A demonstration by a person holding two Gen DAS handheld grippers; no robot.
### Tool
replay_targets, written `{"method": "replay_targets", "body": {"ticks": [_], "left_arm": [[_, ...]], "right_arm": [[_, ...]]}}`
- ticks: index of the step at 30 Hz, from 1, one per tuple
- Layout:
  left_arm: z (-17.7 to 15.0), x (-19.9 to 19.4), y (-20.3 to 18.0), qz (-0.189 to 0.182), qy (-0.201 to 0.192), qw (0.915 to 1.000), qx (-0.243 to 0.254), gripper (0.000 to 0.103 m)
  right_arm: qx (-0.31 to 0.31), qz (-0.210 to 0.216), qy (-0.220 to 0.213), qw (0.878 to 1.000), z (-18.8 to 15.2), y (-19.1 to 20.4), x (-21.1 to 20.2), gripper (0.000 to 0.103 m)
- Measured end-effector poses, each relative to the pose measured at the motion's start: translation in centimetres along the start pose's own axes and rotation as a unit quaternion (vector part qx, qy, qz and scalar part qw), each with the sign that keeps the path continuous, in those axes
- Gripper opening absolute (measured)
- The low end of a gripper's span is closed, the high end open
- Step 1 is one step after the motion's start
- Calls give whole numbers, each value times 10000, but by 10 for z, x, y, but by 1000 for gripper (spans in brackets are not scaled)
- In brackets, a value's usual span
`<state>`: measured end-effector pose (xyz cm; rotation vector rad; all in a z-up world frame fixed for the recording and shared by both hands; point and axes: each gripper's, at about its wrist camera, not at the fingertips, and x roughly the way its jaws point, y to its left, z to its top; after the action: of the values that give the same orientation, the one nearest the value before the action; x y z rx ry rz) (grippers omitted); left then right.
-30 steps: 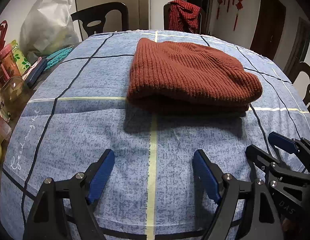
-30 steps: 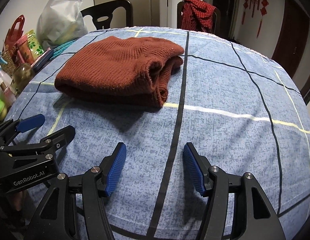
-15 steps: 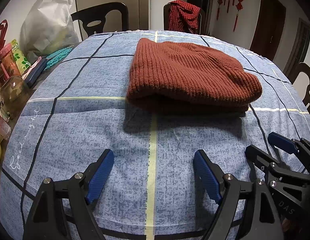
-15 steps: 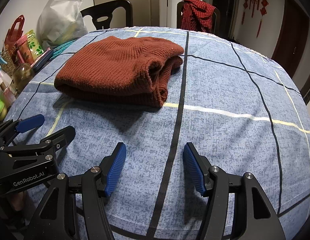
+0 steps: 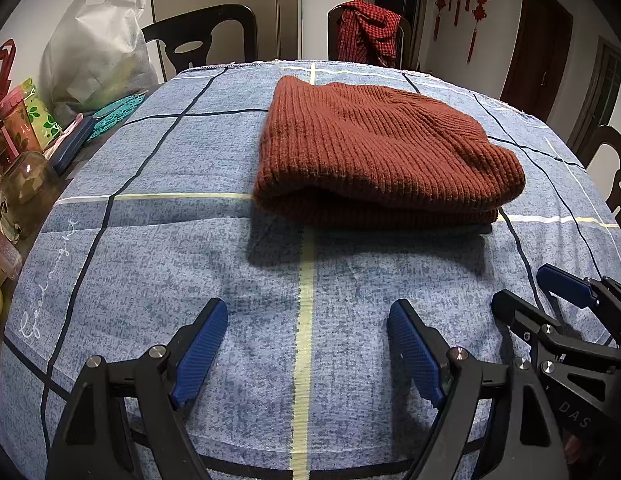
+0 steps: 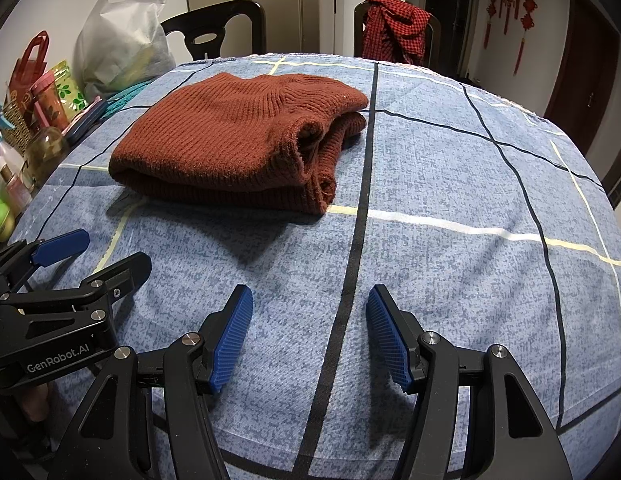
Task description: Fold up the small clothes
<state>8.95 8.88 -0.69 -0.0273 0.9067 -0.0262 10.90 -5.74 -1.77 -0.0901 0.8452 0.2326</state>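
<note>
Covering the table, blue checked cloth lies flat.

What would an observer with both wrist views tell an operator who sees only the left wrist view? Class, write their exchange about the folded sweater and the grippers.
Operator: The brown sweater looks like one neat bundle here. How does its right end look?
Observer: The right wrist view shows stacked layers there, with a ribbed opening gaping toward the camera.
Operator: I see only the side of the right gripper. Is it holding anything?
Observer: No. It is open, with only the blue checked tablecloth between its fingers, and it is short of the sweater.
</note>
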Motion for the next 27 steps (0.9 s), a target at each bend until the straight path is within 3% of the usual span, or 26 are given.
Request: {"method": "replay_targets", "body": {"ticks": [27], "left_arm": [[0,0,0,3,2,10000,-4,86]], "right_arm": [[3,2,-2,10000,0,0,0,61]]}}
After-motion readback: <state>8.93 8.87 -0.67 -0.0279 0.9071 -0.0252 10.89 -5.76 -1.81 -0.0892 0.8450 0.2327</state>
